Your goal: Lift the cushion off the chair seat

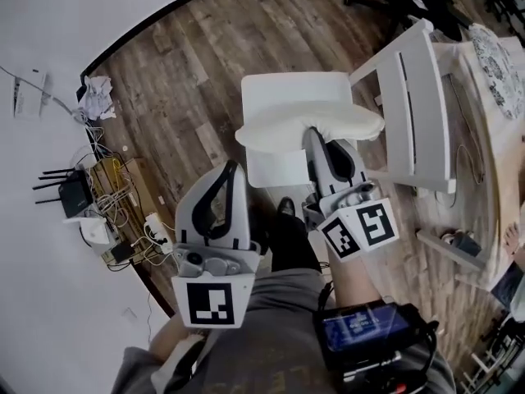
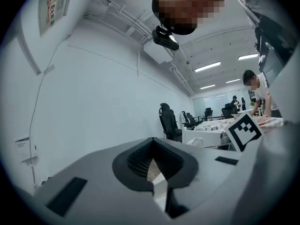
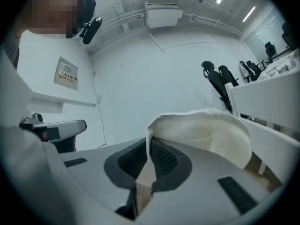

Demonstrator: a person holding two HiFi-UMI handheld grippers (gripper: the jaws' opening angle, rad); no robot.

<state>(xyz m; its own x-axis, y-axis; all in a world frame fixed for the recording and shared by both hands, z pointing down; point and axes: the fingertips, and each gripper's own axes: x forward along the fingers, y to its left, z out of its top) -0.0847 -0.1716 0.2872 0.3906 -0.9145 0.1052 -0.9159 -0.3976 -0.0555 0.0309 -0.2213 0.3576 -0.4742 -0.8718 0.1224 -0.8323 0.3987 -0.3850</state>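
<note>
A white cushion (image 1: 299,109) hangs lifted over the white chair (image 1: 410,113), and a strip of the seat (image 1: 279,169) shows below it. My right gripper (image 1: 312,135) is shut on the cushion's near edge. In the right gripper view the cushion (image 3: 206,130) curls up and away from the right gripper (image 3: 149,142), its edge pinched between the pads. My left gripper (image 1: 232,169) hovers to the left of the cushion, apart from it, shut with nothing in it. The left gripper (image 2: 152,142) shows only wall and floor past its tips.
A router (image 1: 74,191), tangled cables and a power strip (image 1: 156,228) lie along the left wall, with crumpled paper (image 1: 98,97) nearby. A wooden table (image 1: 492,130) with a patterned plate (image 1: 496,56) stands right of the chair. Black office chairs (image 2: 168,121) stand farther off.
</note>
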